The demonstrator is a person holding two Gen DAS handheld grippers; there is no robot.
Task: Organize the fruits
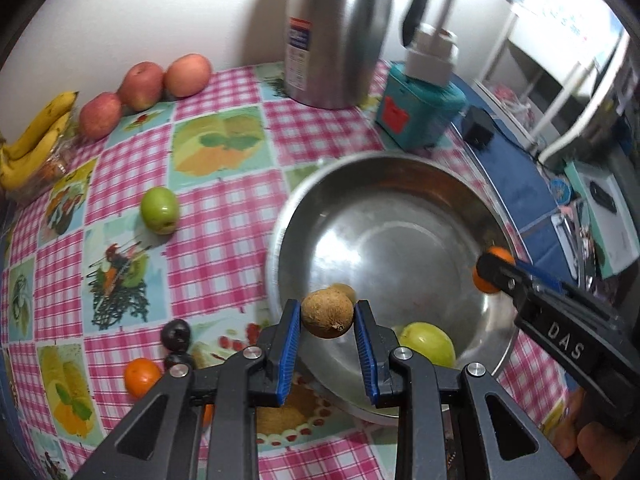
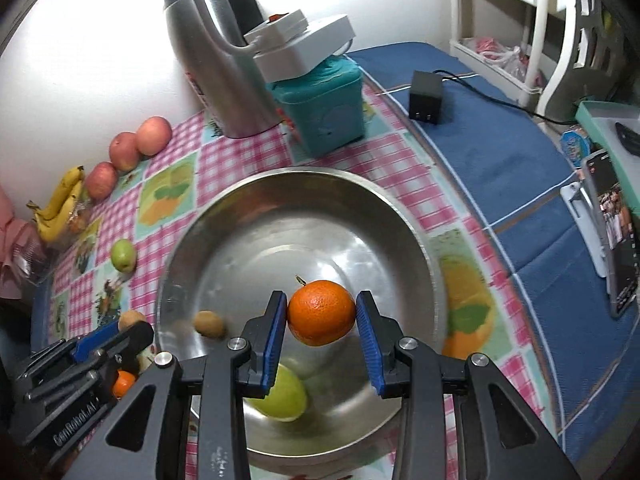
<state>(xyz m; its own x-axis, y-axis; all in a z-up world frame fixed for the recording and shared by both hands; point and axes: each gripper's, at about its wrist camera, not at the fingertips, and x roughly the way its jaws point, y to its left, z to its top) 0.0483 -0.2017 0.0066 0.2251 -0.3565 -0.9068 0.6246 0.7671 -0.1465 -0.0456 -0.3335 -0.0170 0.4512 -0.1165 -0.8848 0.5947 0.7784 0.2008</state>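
Note:
My left gripper [image 1: 327, 320] is shut on a brown kiwi [image 1: 327, 317], held over the near rim of a steel bowl [image 1: 280, 240]. My right gripper [image 2: 322, 314] is shut on an orange [image 2: 322, 312] above the middle of the bowl [image 2: 400, 216]. Inside the bowl lie another kiwi [image 2: 209, 323] and a green apple [image 2: 280, 396]. On the checked tablecloth outside lie a green apple [image 1: 159, 210], a small orange [image 1: 140, 376] and two dark plums [image 1: 176, 334]. The right gripper [image 1: 490, 272] shows at the bowl's right side in the left wrist view.
Three red apples [image 1: 140, 84] and bananas [image 1: 32, 148] line the wall at the back left. A steel jug [image 1: 336, 32] and a teal box [image 1: 420, 112] stand behind the bowl. A black adapter [image 2: 426, 98] and a phone on a stand [image 2: 616, 232] sit on blue cloth to the right.

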